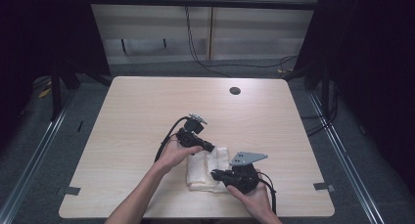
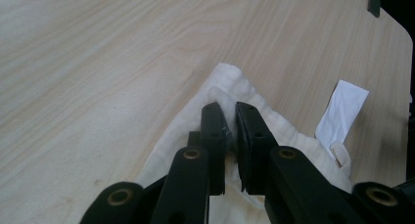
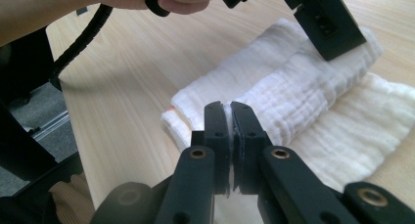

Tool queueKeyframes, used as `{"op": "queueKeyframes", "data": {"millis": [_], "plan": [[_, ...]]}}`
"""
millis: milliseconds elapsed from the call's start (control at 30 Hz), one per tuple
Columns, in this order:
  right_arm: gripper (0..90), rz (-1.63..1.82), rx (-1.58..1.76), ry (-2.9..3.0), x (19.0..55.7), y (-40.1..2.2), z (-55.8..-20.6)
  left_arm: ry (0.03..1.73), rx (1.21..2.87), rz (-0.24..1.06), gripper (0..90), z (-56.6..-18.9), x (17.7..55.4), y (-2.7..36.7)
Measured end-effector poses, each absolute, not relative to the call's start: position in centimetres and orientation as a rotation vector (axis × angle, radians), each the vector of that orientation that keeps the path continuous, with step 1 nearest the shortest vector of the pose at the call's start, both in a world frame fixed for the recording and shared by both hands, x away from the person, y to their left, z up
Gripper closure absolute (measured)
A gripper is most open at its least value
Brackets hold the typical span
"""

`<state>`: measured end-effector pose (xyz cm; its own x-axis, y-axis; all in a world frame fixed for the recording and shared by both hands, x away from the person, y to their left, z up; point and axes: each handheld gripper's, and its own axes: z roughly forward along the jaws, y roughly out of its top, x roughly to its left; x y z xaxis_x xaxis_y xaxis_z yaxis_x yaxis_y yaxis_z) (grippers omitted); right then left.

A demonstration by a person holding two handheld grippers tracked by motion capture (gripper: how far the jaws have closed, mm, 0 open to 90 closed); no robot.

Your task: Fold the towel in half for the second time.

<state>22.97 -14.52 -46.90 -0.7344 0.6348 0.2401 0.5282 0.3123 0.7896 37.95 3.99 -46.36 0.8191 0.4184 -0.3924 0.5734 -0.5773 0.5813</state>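
The white folded cloth (image 1: 208, 168) lies at the lower centre of the frame on the counter (image 1: 132, 116). The left tongs (image 1: 211, 148) pinch its upper edge. The right tongs (image 1: 215, 174) pinch its lower right fold, jaws pressed nearly together.

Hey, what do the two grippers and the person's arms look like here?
Both the left gripper and the right gripper are black, with flat jaws, brass-coloured pivot rivets and a thick black cable each. The right one carries a grey three-cornered plate. The forearms are bare, no sleeves.
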Motion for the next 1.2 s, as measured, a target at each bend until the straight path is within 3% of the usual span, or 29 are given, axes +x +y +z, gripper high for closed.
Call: {"op": "queueKeyframes", "data": {"millis": [200, 400, 700, 867, 1000, 1200], "plan": [[82.8, 1.334, 1.086, 2.461, 22.8, -14.9, -47.2, 0.737, 2.290, -0.303, 80.8, -47.3, 38.3, 2.8], [68.4, 1.278, 1.115, 2.478, 22.7, -15.7, -47.7, 0.712, 2.254, -0.323, 78.1, -47.0, 38.2, 2.1], [53.5, 1.251, 1.172, 2.433, 22.8, -16.6, -47.7, 0.699, 2.209, -0.284, 64.1, -46.5, 38.0, 1.0], [53.9, 1.255, 1.218, 2.341, 23.2, -17.8, -47.5, 0.707, 2.166, -0.200, 57.2, -45.9, 37.8, 2.0], [54.6, 1.244, 1.235, 2.326, 23.8, -18.6, -47.4, 0.703, 2.125, -0.210, 50.0, -45.3, 37.9, 3.0], [56.7, 1.262, 1.256, 2.283, 24.5, -19.5, -46.8, 0.664, 2.113, -0.133, 52.1, -44.4, 37.2, 4.2]]}}
